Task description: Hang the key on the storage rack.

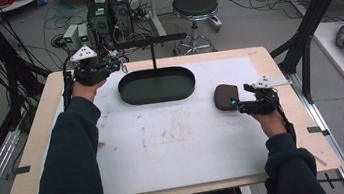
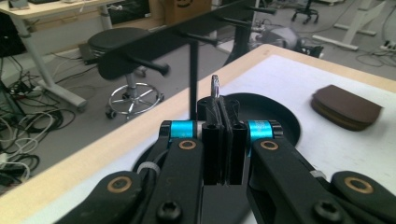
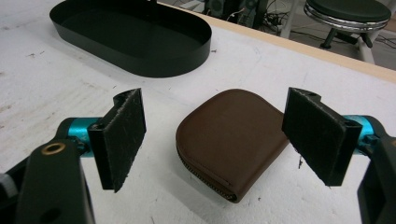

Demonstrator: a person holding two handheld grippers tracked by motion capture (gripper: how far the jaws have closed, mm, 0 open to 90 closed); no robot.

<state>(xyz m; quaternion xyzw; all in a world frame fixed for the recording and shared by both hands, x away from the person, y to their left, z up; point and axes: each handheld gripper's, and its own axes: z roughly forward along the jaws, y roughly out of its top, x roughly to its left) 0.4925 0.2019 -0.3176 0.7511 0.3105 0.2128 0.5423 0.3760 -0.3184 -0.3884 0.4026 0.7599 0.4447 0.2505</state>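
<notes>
My left gripper (image 1: 116, 64) is held up over the table's far left, shut on a small metal ring (image 2: 215, 86) that sticks up from its jaws. Just past it a black rack post (image 2: 194, 79) rises from the black oval tray (image 1: 158, 97) and carries a cross bar with pegs (image 2: 154, 66). A brown zip pouch (image 1: 226, 96) lies flat on the white mat to the right of the tray. My right gripper (image 1: 242, 104) rests low beside that pouch, open. The pouch (image 3: 233, 135) lies just ahead of its pads, touching neither.
The white mat (image 1: 166, 143) covers most of the wooden table (image 1: 32, 161). A black stool (image 1: 194, 6), computer boxes (image 1: 108, 14) and cables stand on the floor beyond the far edge. Black frame posts (image 1: 308, 18) rise at the right.
</notes>
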